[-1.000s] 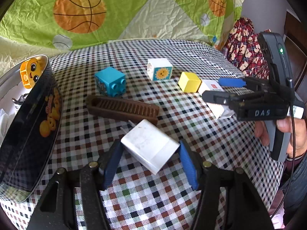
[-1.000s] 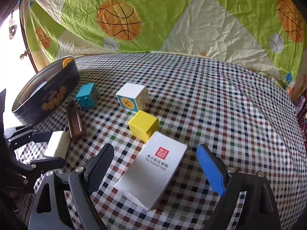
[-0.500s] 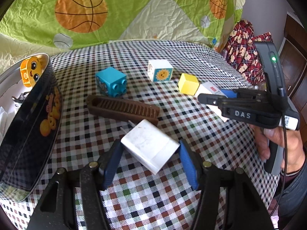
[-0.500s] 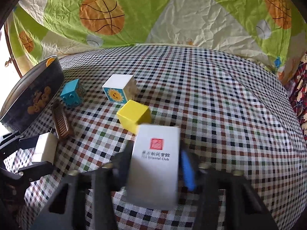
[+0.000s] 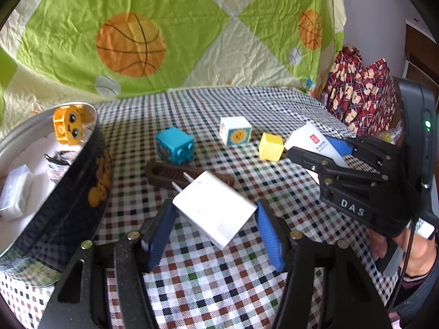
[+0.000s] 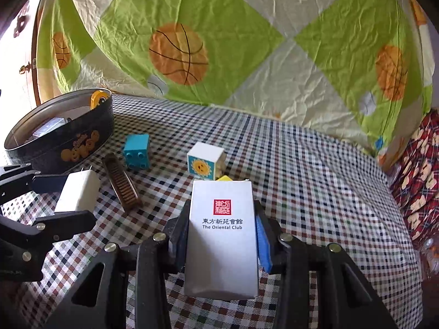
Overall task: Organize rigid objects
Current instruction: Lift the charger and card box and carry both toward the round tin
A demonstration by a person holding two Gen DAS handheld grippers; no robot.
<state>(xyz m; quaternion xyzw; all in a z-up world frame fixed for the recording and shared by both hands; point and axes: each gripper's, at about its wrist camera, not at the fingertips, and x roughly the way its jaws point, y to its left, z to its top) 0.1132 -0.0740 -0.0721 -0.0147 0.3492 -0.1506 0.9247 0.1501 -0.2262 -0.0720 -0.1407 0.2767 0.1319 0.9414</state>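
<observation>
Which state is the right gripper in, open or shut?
Shut: the right gripper clamps the white Oriental Club box, both fingers pressed against its sides.

The tin (image 5: pixel 90 170) shows a bare metal rim and a glossy dark printed wall. The charger (image 5: pixel 214 209) is smooth matt white plastic with metal prongs. The box (image 6: pixel 222 235) looks like smooth white card. The blocks, blue (image 5: pixel 175 149) and yellow (image 5: pixel 271 146), are shiny plastic. The tablecloth (image 5: pixel 274 192) is matt checked cloth, and the sheet (image 6: pixel 247 41) is crinkled fabric.
</observation>
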